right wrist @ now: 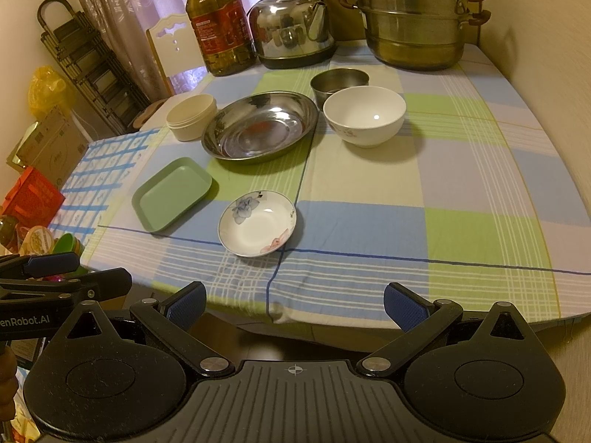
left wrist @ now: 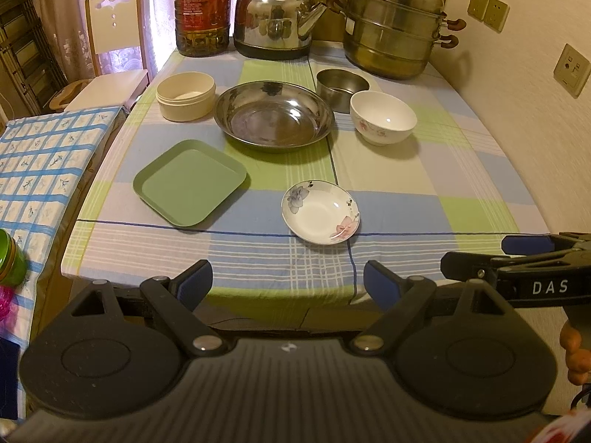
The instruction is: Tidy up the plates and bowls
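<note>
On the checked tablecloth lie a small floral dish (left wrist: 320,211) (right wrist: 257,222), a green square plate (left wrist: 189,182) (right wrist: 172,193), a wide steel plate (left wrist: 274,114) (right wrist: 259,126), a white floral bowl (left wrist: 383,117) (right wrist: 364,115), a small steel bowl (left wrist: 341,88) (right wrist: 338,81) and a cream round container (left wrist: 185,96) (right wrist: 191,116). My left gripper (left wrist: 288,286) is open and empty, back at the table's near edge. My right gripper (right wrist: 295,304) is open and empty beside it; it also shows in the left wrist view (left wrist: 524,254).
At the back stand an oil bottle (left wrist: 202,7), a steel kettle (left wrist: 275,18) and a stacked steamer pot (left wrist: 395,26). A wall runs along the right. A lower side surface with a blue checked cloth (left wrist: 44,158) and a chair (left wrist: 114,37) are on the left.
</note>
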`<state>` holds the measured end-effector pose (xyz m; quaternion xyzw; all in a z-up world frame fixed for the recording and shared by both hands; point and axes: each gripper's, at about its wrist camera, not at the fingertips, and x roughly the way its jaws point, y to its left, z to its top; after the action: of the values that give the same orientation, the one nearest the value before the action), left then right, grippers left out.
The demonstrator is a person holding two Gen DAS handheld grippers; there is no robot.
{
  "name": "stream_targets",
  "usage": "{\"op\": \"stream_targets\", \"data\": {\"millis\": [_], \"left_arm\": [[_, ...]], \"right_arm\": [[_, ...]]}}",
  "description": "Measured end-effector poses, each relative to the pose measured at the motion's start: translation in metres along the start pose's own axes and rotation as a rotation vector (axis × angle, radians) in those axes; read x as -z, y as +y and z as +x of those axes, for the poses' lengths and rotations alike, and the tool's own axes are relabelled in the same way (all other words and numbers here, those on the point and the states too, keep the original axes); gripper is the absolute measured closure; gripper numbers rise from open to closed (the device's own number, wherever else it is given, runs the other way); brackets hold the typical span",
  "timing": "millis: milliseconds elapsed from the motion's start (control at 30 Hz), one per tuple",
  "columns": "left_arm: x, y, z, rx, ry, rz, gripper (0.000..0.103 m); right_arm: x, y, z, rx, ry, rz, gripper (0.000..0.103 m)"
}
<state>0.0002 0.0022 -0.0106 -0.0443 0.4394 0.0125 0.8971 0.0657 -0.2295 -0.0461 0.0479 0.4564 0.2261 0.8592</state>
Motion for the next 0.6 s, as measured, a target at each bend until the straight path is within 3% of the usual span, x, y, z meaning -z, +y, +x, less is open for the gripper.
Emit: {"op": "stream_targets", "data": {"millis": [600], "left_arm": [[0.0005, 0.0002, 0.0013, 0.002, 0.003, -0.002, 0.015]], "right_arm": [[0.0001, -0.0004, 0.0003, 0.002, 0.001, -0.001, 0.001]]}}
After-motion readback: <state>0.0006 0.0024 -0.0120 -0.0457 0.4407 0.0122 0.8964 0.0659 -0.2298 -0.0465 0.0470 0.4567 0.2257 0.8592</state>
